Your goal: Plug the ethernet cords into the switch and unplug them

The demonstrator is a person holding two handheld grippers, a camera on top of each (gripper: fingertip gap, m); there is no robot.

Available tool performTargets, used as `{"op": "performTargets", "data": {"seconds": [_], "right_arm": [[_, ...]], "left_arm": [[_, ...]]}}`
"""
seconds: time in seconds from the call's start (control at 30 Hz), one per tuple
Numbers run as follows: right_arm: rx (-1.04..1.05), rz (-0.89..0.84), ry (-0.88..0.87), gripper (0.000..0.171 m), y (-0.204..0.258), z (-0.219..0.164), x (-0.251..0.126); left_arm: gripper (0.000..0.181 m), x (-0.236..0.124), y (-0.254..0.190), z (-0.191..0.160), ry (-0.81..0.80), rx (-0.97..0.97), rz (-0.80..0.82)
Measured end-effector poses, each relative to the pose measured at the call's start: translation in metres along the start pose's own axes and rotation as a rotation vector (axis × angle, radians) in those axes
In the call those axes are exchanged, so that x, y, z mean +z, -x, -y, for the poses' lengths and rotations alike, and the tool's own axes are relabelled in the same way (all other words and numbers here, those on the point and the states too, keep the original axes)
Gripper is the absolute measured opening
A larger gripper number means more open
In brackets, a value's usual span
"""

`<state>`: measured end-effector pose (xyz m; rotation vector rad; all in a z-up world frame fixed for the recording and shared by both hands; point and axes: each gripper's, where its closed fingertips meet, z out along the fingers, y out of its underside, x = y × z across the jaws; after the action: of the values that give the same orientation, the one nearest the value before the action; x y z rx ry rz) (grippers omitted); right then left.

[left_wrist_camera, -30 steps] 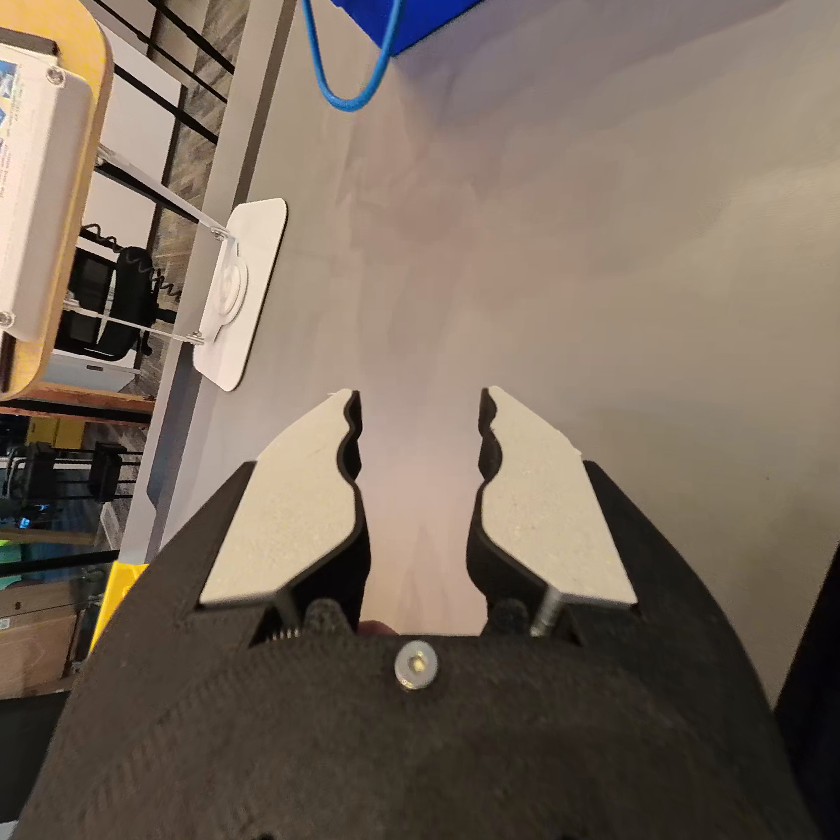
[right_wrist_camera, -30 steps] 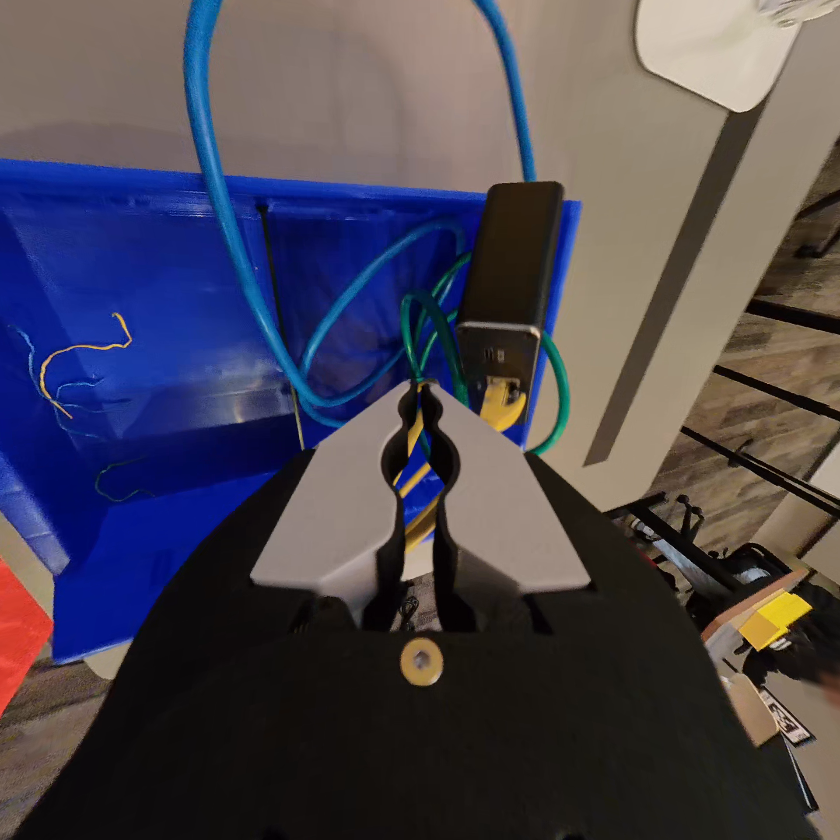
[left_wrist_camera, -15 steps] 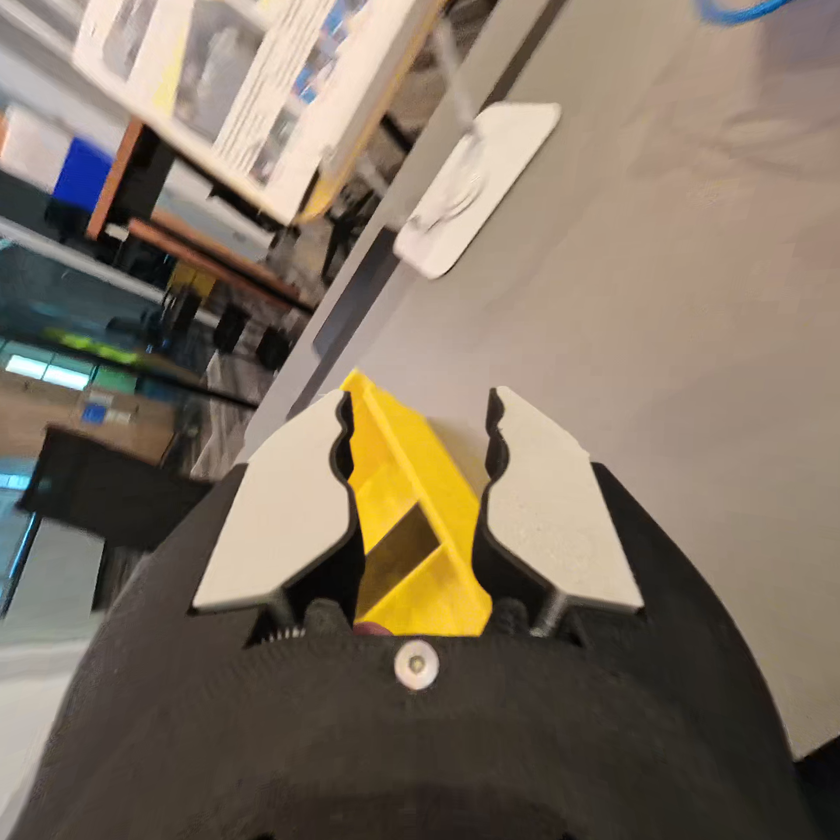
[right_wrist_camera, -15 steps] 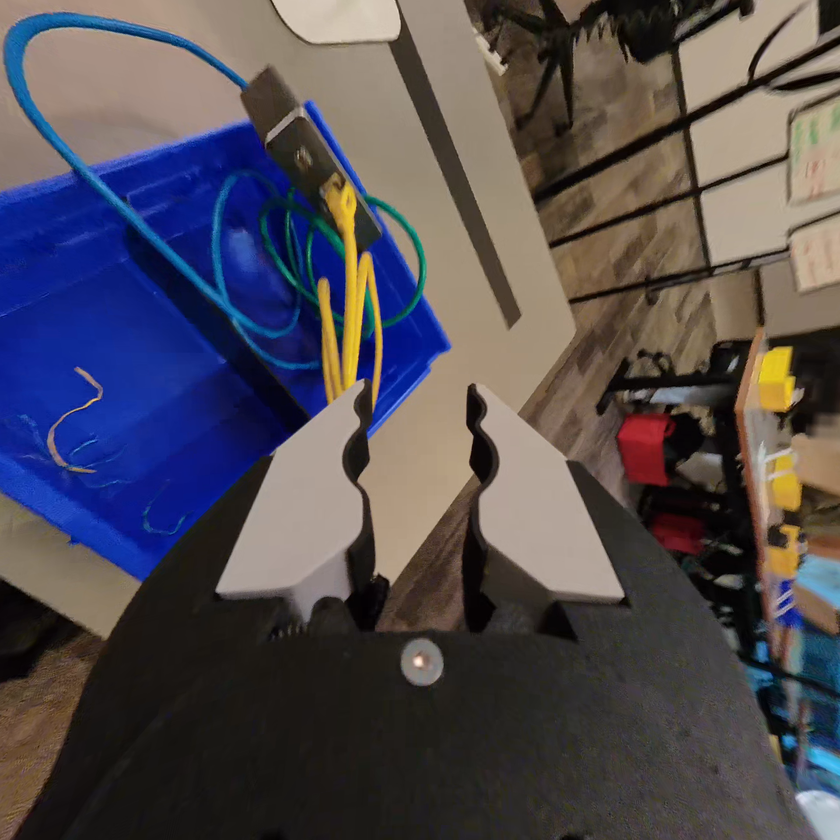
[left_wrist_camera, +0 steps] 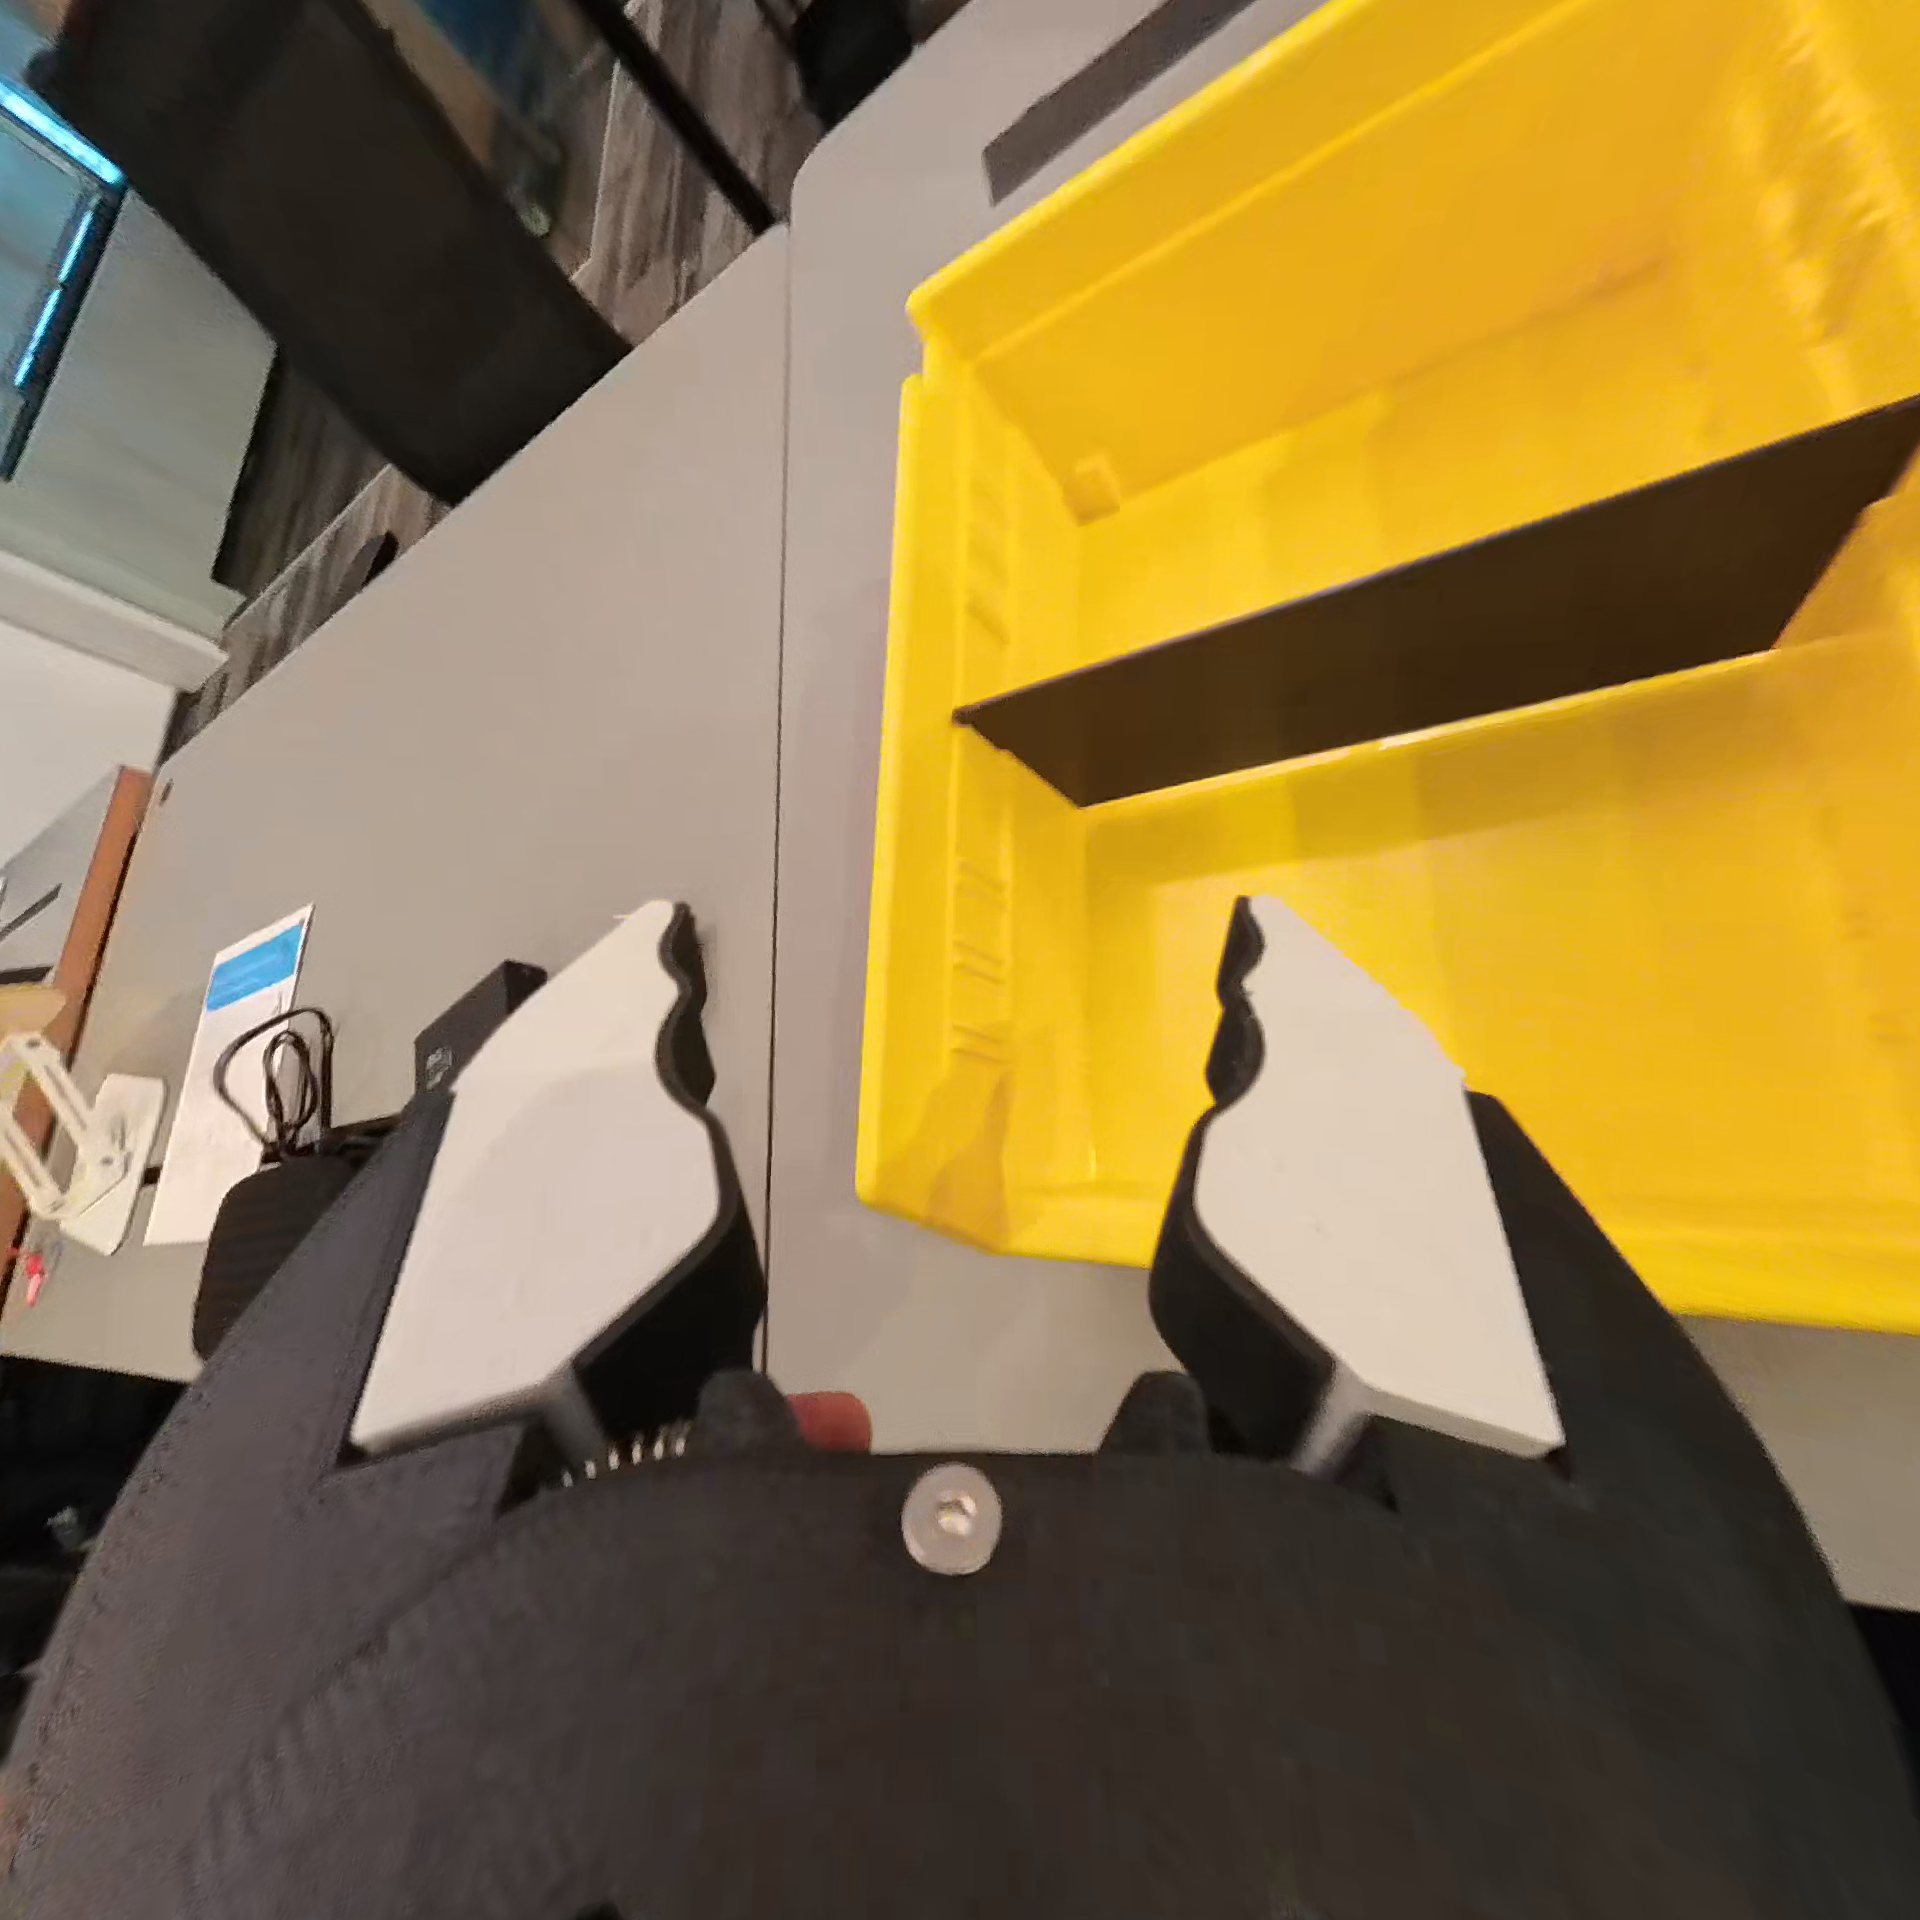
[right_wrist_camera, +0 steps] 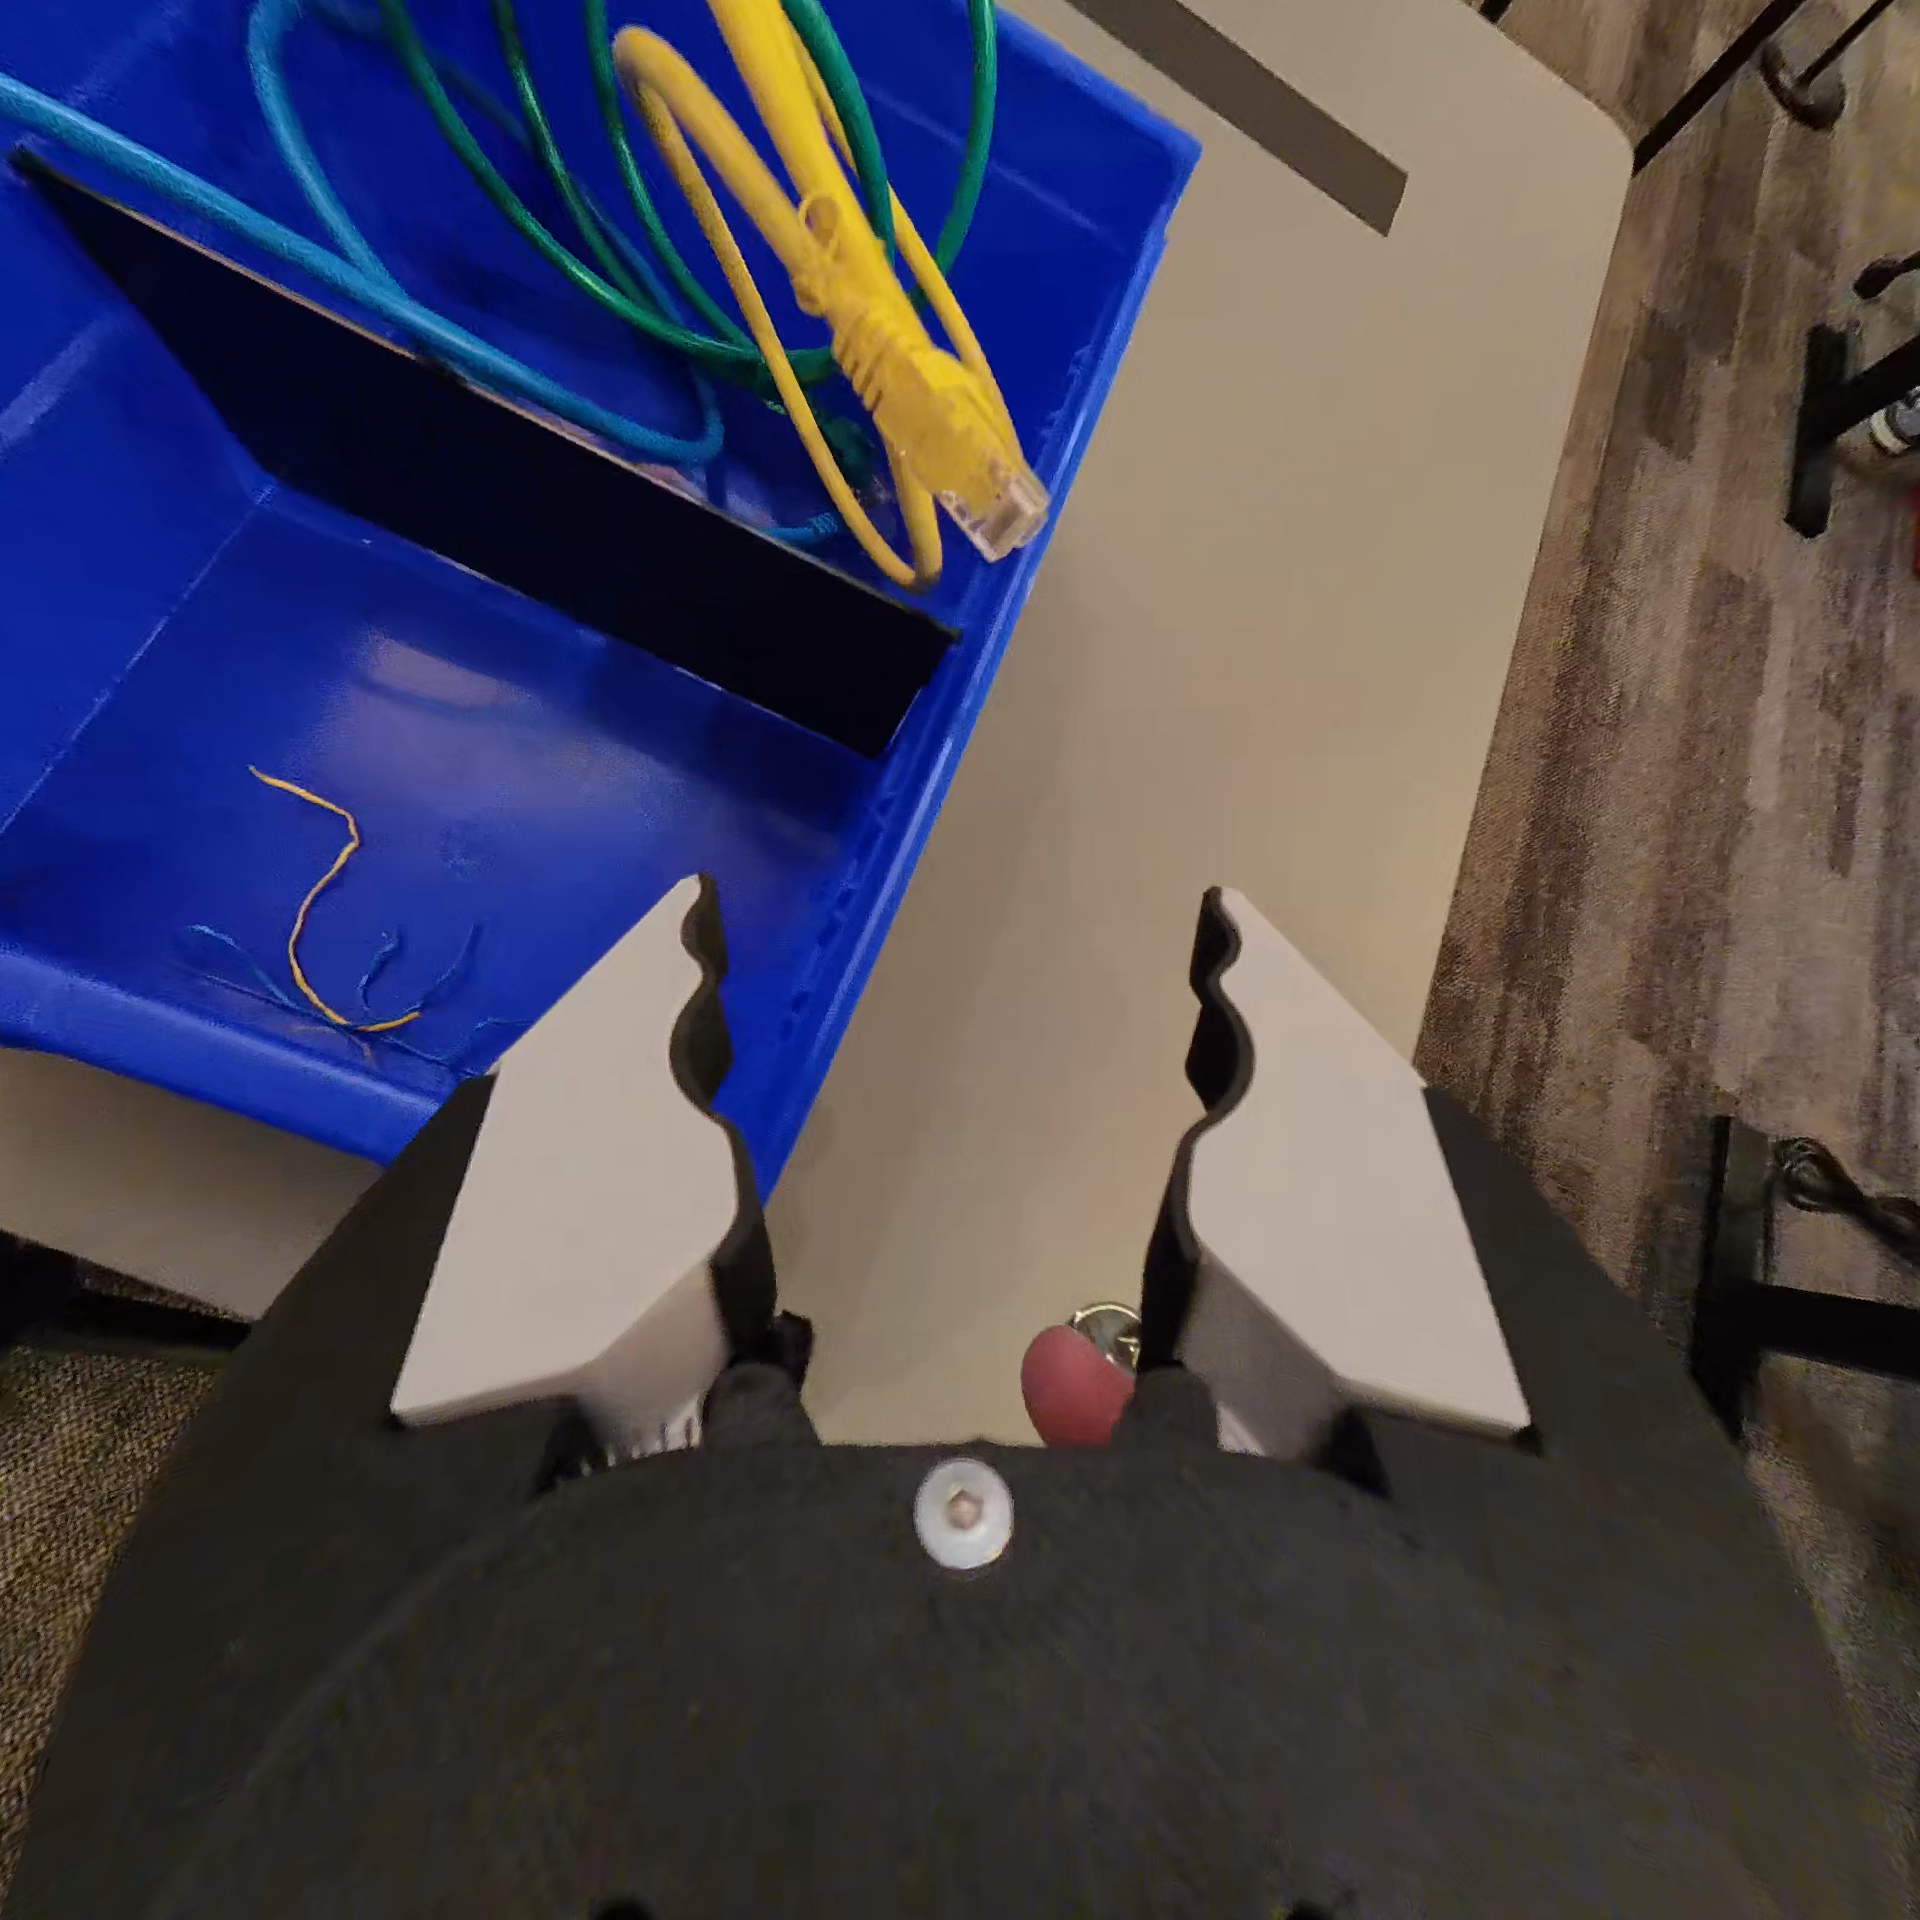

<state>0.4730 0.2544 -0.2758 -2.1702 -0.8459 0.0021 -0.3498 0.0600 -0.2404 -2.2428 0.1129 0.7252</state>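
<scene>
A yellow ethernet cord lies in the far compartment of a blue bin, its clear plug end over the bin's right rim. Green and light blue cords lie coiled beside it. The switch is out of view. My right gripper is open and empty, over the grey table just right of the blue bin. My left gripper is open and empty, above the near left corner of an empty yellow bin.
Both bins have a black divider, the yellow bin's and the blue bin's. Thin wire scraps lie in the blue bin's near compartment. A paper sheet, black cable and small black box sit at the table's left. Floor lies right of the table. There is about 85 centimetres between the tips of the two grippers.
My right gripper let go of the yellow cord, opened wide and drew back; the cord now lies in the blue bin. My left gripper swung over to the yellow bin and opened wider.
</scene>
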Motion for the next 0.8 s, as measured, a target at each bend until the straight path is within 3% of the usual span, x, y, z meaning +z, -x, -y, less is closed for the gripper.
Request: {"op": "performTargets", "data": {"seconds": [0.17, 0.43, 0.63, 0.8], "right_arm": [[-0.003, 0.017, 0.023, 0.084, 0.012, -0.01, 0.012], [-0.013, -0.001, 0.031, 0.057, 0.018, -0.007, 0.022], [-0.037, 0.011, 0.044, 0.049, 0.027, -0.007, 0.033], [-0.045, -0.018, 0.034, 0.035, 0.024, -0.004, 0.039]], "left_arm": [[0.089, 0.017, 0.011, -0.022, 0.064, 0.047, 0.104], [0.08, 0.035, 0.002, -0.043, 0.121, 0.073, 0.073], [0.08, 0.041, -0.002, -0.052, 0.149, 0.069, 0.048], [0.069, 0.05, -0.004, -0.062, 0.182, 0.063, 0.034]]}}
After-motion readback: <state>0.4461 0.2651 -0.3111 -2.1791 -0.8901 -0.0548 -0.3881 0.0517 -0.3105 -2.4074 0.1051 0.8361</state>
